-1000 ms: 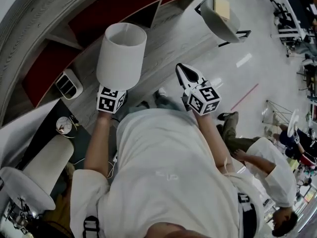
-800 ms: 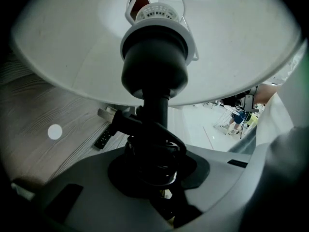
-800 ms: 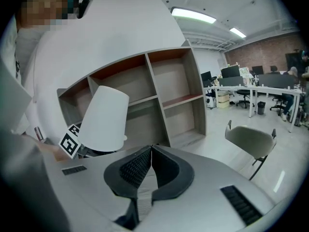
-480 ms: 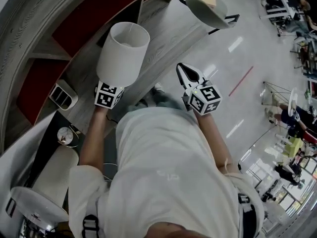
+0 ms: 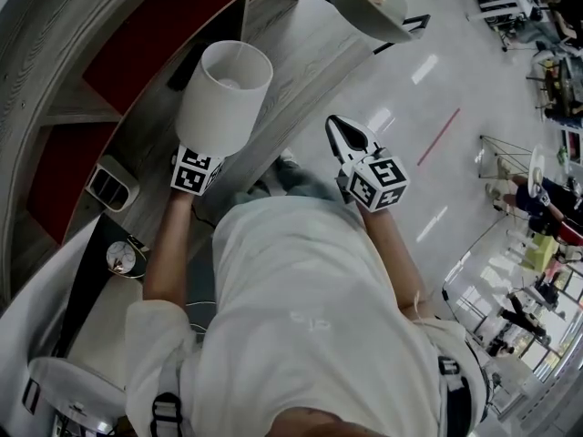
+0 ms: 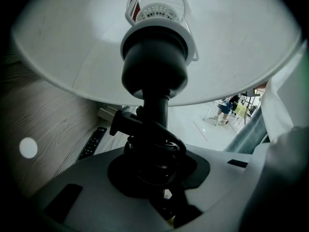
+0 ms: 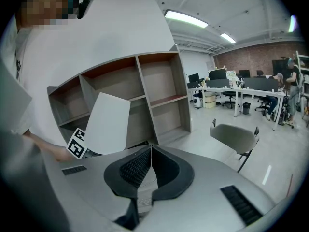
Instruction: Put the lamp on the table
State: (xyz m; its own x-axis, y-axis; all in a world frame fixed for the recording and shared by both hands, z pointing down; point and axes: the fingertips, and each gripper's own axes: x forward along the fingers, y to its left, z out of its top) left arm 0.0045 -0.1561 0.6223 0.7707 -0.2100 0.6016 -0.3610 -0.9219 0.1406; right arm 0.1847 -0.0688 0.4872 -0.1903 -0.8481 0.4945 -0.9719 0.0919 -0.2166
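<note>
The lamp has a white drum shade (image 5: 223,98) and a black stem (image 6: 155,111). My left gripper (image 5: 206,156) is shut on that stem just under the shade and holds the lamp upright in the air, in front of the person's chest. In the left gripper view the shade (image 6: 231,42) fills the top, and the black socket and stem rise from between the jaws of my left gripper (image 6: 153,164). My right gripper (image 5: 342,136) is shut and empty, level with the lamp to its right. The right gripper view shows its pads (image 7: 140,166) pressed together, with the shade (image 7: 108,122) to the left.
A curved wooden shelf unit (image 5: 137,53) with red-backed bays stands ahead on the left. A grey chair (image 5: 369,7) is at the top. A black table (image 5: 80,291) with a small clock (image 5: 120,257) lies at lower left, beside another white shade (image 5: 64,385). People stand at the right.
The view has swung: shelf and chair slid up and left, the black table with the clock came closer. The lamp stays in the left gripper; the right gripper stays shut.
</note>
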